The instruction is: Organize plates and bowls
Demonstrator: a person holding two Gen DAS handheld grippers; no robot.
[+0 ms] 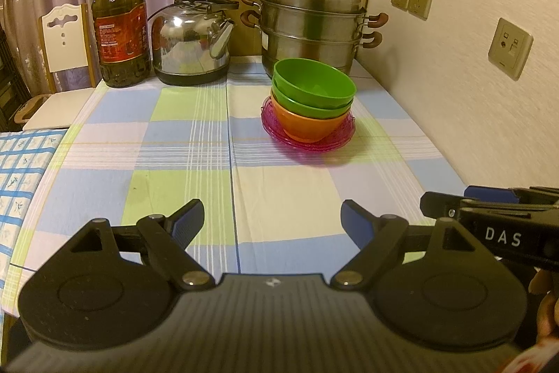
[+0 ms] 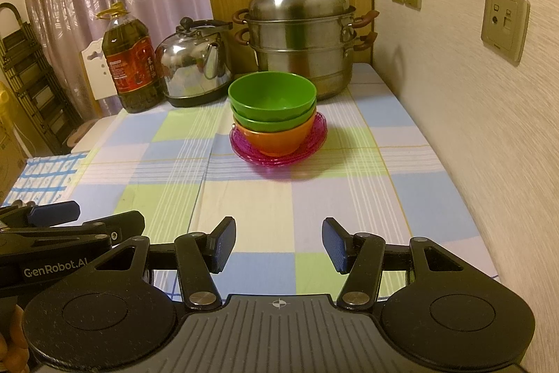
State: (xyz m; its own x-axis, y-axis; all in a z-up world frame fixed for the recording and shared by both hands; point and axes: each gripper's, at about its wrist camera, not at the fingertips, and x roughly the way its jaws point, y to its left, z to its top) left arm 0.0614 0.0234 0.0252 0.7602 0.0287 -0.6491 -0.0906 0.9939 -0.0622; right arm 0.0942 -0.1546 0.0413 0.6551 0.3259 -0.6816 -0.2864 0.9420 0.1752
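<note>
On the checked-cloth surface [image 2: 279,215], 2 green bowls [image 2: 272,97] nest in an orange bowl [image 2: 276,138], which sits on stacked pink plates [image 2: 316,142] in front of the steamer pot [image 2: 300,30]. The left tool [image 1: 272,219] and right tool [image 2: 277,242] both hover near the front edge, fingers apart, holding nothing, well apart from the stack.

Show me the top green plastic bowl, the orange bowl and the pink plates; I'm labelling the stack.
top green plastic bowl [image 2: 270,93], right wrist view, inner wall.
orange bowl [image 2: 276,140], right wrist view, outer side.
pink plates [image 1: 340,137], left wrist view, right rim.
</note>
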